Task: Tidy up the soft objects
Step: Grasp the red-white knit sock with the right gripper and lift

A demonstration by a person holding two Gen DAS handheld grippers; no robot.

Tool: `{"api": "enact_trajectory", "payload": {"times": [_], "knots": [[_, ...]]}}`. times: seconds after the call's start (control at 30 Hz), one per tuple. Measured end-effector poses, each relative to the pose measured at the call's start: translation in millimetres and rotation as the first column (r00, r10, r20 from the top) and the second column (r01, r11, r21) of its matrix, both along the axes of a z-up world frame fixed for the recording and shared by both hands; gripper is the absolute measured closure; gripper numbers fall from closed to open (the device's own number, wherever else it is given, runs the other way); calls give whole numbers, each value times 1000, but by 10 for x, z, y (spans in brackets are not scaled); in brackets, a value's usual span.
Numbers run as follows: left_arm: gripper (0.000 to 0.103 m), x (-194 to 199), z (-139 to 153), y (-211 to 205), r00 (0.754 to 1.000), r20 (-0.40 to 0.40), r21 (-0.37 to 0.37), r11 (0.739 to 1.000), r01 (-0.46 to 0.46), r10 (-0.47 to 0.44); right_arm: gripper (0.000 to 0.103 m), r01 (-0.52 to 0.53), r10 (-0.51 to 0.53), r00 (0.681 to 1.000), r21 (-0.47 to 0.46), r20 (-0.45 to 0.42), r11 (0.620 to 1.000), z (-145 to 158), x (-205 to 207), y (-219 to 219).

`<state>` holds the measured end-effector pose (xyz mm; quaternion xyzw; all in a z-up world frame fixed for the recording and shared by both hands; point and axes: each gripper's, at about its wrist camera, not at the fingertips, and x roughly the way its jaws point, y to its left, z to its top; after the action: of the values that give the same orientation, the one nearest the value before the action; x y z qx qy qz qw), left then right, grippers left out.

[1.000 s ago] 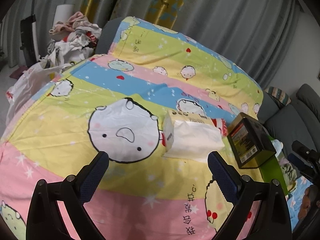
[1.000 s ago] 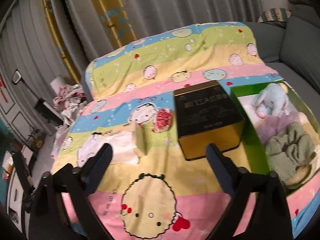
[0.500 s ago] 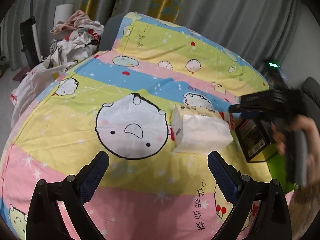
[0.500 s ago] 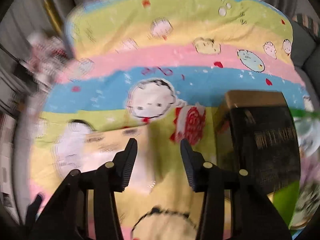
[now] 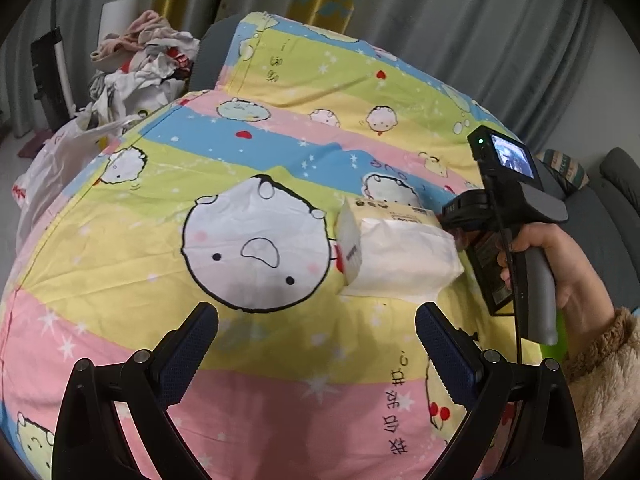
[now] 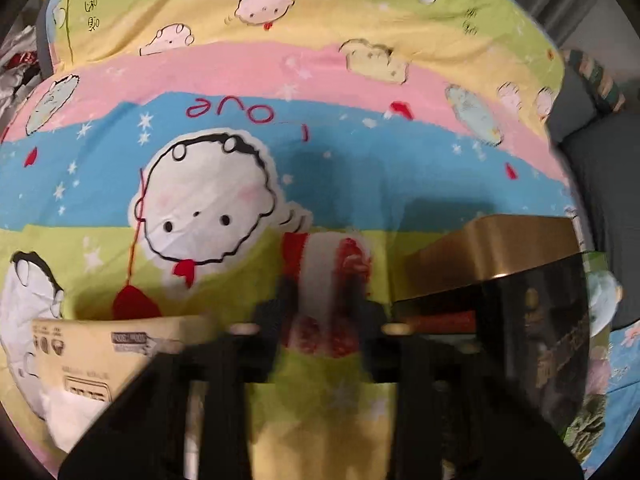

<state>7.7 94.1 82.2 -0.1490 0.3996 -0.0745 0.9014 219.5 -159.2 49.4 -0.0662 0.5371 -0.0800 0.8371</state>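
Note:
A small red-and-white soft packet [image 6: 325, 258] lies on the cartoon bedspread [image 6: 280, 80], between a tissue pack [image 6: 100, 354] and a black-and-gold box [image 6: 504, 264]. My right gripper [image 6: 322, 292] points down at the packet, its jaws closing with both fingers against the packet's sides. In the left wrist view the tissue pack [image 5: 396, 256] hides that gripper's fingertips, and only its body and a person's hand [image 5: 560, 264] show. My left gripper [image 5: 316, 344] hovers open over the bedspread, short of the tissue pack, with nothing between its fingers.
A green box with plush toys [image 6: 600, 292] sits to the right of the black-and-gold box. A heap of clothes [image 5: 140, 56] and a white plastic bag [image 5: 60, 160] lie off the bed's far left. A grey sofa [image 5: 612, 220] borders the right side.
The right gripper swung left and down from above the black-and-gold box to the red-and-white packet, and its jaws narrowed from wide to close around it. The left gripper stayed put.

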Motion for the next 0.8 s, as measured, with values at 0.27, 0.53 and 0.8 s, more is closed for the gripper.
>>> {"api": "enact_trajectory", "payload": {"times": [0.27, 0.53, 0.8], "knots": [[4, -78, 59, -41, 999, 23, -47, 998, 29, -28, 83, -98, 65, 989, 247, 136, 964, 601, -880, -243], [4, -115, -53, -460, 991, -12, -5, 991, 135, -135, 82, -188, 151, 982, 473, 116, 861, 245, -2044, -336], [4, -137, -191, -813, 968, -50, -57, 969, 241, -244, 51, -98, 79, 995, 522, 58, 848, -56, -2179, -477]]}}
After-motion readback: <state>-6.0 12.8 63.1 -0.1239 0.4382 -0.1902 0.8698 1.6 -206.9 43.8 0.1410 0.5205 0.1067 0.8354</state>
